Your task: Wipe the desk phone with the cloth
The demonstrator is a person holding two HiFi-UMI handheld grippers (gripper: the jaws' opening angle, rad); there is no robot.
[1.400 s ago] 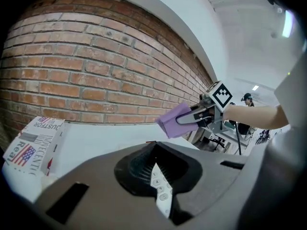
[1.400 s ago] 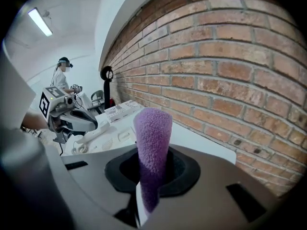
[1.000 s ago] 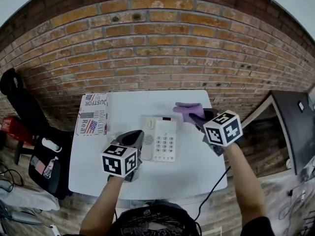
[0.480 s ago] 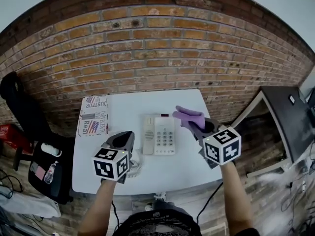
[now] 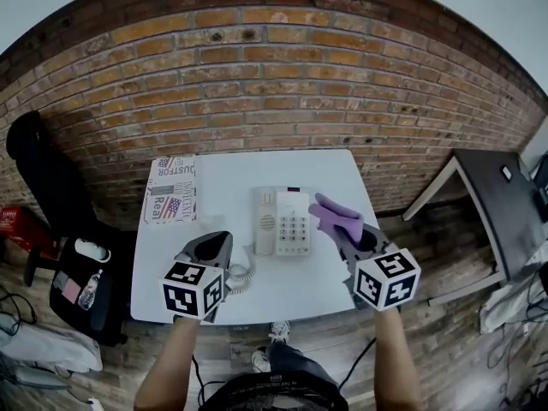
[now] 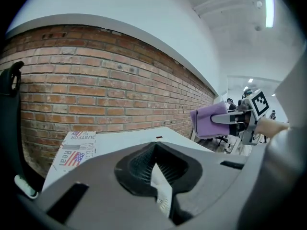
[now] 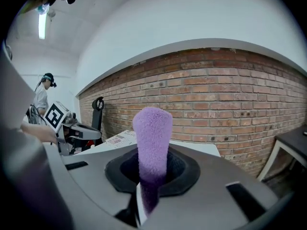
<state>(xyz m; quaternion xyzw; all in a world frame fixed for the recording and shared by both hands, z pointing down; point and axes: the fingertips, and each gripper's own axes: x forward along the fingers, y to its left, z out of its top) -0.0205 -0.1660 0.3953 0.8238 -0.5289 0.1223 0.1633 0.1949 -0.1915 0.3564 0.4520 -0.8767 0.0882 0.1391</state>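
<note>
While the right gripper (image 5: 349,232) hangs over the white desk's (image 5: 257,171) right part, its fingers pinched on a fuzzy purple cloth (image 7: 152,143) that stands up between them, the cream push-button desk phone (image 5: 283,222) lies flat mid-desk, just left of the cloth. The left gripper (image 5: 219,248), near the phone's coiled cord (image 5: 241,276), has its fingers pressed together with nothing between them.

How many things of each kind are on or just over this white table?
phone: 1
cloth: 1
printed box: 1
grippers: 2, left gripper and right gripper
Total: 5
</note>
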